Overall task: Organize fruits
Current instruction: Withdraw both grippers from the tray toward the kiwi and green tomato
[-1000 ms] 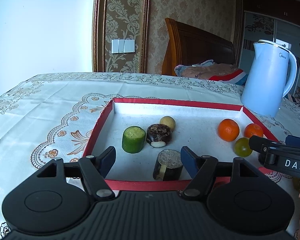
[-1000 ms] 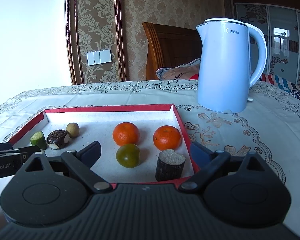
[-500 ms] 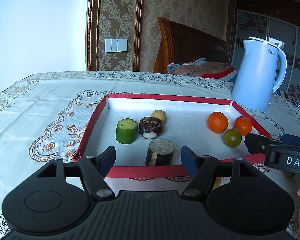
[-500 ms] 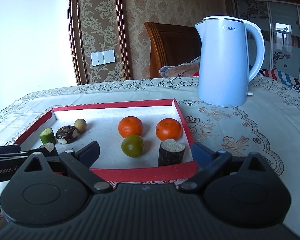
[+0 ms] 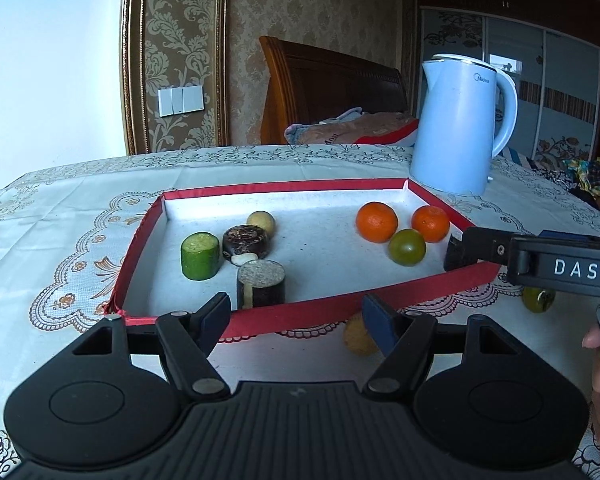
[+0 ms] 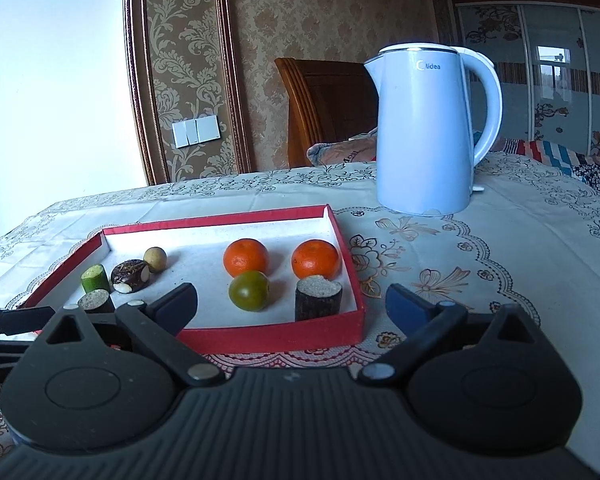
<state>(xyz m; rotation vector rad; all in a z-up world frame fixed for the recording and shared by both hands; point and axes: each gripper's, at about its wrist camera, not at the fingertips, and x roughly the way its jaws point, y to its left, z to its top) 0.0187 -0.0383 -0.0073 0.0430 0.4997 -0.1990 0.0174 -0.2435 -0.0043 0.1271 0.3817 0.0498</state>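
Observation:
A red-rimmed tray [image 5: 340,310] [image 6: 276,338] holds two oranges [image 6: 246,257], a green tangerine [image 6: 249,290] and a dark cane piece [image 6: 318,298] on its right side. On its left side are a green cylinder [image 5: 200,256], a dark round fruit [image 5: 247,242], a longan [image 5: 261,222] and another cane piece [image 5: 261,285]. My left gripper [image 5: 296,320] hovers before the tray's front wall, jaws opening, nothing between them. My right gripper [image 6: 292,308] is also short of the tray, jaws opening wide and empty. A yellowish fruit [image 5: 356,338] lies on the cloth beside the left gripper's right finger.
A pale blue kettle [image 5: 456,128] [image 6: 424,132] stands behind the tray's right corner. A green fruit [image 5: 538,299] lies on the tablecloth under the right gripper's body [image 5: 476,246]. A hand shows at the right edge. A wooden headboard and bedding lie beyond the table.
Both grippers have drawn back from the tray, which now sits farther off. The yellowish fruit and the green fruit on the cloth have come into view. The right jaws have widened a little.

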